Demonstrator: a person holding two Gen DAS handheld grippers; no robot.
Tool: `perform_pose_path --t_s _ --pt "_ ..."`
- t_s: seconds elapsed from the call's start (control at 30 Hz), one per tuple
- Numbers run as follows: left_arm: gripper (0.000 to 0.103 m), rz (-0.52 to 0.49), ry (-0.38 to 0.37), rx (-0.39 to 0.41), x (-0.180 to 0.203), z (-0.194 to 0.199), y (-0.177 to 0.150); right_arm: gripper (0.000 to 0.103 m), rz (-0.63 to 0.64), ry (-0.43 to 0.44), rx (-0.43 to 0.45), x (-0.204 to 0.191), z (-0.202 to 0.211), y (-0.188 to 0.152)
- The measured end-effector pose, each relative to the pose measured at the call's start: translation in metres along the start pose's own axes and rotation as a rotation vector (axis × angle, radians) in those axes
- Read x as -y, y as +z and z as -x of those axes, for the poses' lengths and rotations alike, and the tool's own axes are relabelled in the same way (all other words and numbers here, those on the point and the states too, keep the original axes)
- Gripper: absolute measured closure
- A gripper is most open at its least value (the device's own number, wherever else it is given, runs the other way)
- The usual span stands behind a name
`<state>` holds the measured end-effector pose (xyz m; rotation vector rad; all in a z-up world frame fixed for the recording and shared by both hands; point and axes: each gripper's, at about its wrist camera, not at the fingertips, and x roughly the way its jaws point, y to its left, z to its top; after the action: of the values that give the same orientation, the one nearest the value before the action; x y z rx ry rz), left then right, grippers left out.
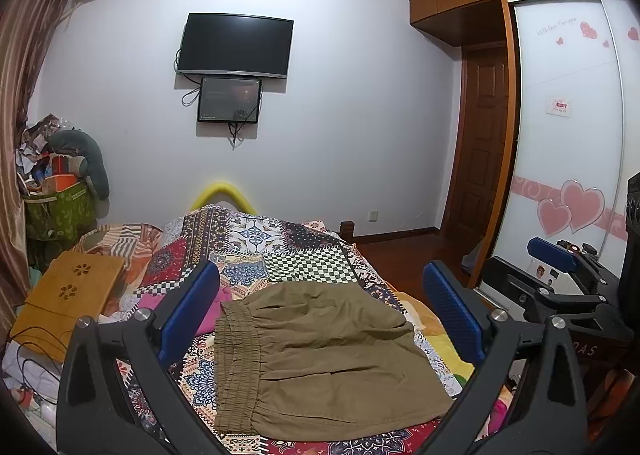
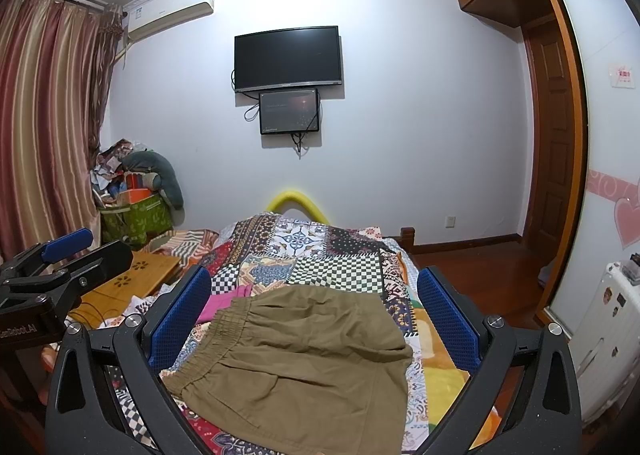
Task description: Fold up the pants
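Note:
Olive-brown pants (image 1: 320, 355) lie folded into a compact rectangle on the patchwork quilt, elastic waistband on the left; they also show in the right wrist view (image 2: 304, 367). My left gripper (image 1: 320, 315) is open and empty, held above and in front of the pants, blue pads wide apart. My right gripper (image 2: 314, 315) is open and empty, likewise above the pants. The right gripper shows at the right edge of the left wrist view (image 1: 560, 275); the left gripper shows at the left edge of the right wrist view (image 2: 48, 267).
The bed with the patchwork quilt (image 1: 296, 255) runs toward the far wall. A wooden lap tray (image 1: 68, 303) and a pink garment (image 1: 212, 311) lie left of the pants. A green bag with clutter (image 1: 60, 211) stands at the far left. A wardrobe (image 1: 572, 135) is on the right.

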<state>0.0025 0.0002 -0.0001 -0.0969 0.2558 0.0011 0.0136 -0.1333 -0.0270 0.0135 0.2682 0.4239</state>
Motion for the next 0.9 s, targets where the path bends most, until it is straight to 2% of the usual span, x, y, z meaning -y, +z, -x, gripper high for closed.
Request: perform_pose_path --t_s 0.9 --pt "0.000 0.007 0.012 -0.006 -0.0041 -0.0043 -0.0015 0.000 -0.001 -0.004 -0.003 0.0023 -0.0019 0.0028"
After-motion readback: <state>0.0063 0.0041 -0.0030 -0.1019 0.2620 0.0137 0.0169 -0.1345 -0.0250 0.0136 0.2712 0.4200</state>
